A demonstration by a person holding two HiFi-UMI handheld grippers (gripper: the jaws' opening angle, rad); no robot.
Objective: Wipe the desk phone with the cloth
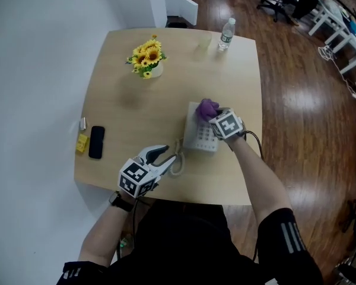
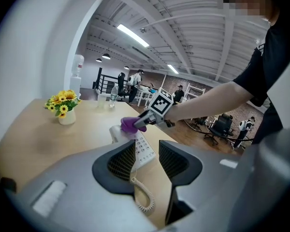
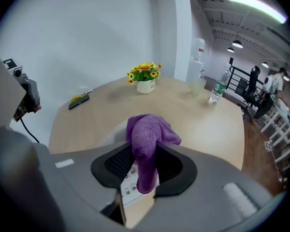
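A pale desk phone (image 1: 203, 136) lies on the wooden table (image 1: 136, 111), right of centre, its coiled cord (image 1: 177, 165) trailing toward the near edge. My right gripper (image 1: 212, 114) is shut on a purple cloth (image 1: 207, 107), which it holds against the phone's far end. In the right gripper view the cloth (image 3: 147, 141) hangs between the jaws over the phone's keypad (image 3: 128, 188). My left gripper (image 1: 165, 157) stands open beside the phone's near left corner. In the left gripper view the phone (image 2: 143, 149) and cord (image 2: 144, 197) show through the gap, untouched.
A pot of sunflowers (image 1: 147, 59) stands at the far left of the table. A water bottle (image 1: 226, 34) and a clear cup (image 1: 203, 41) stand at the far edge. A black smartphone (image 1: 96, 142) and a small yellow item (image 1: 82, 143) lie near the left edge.
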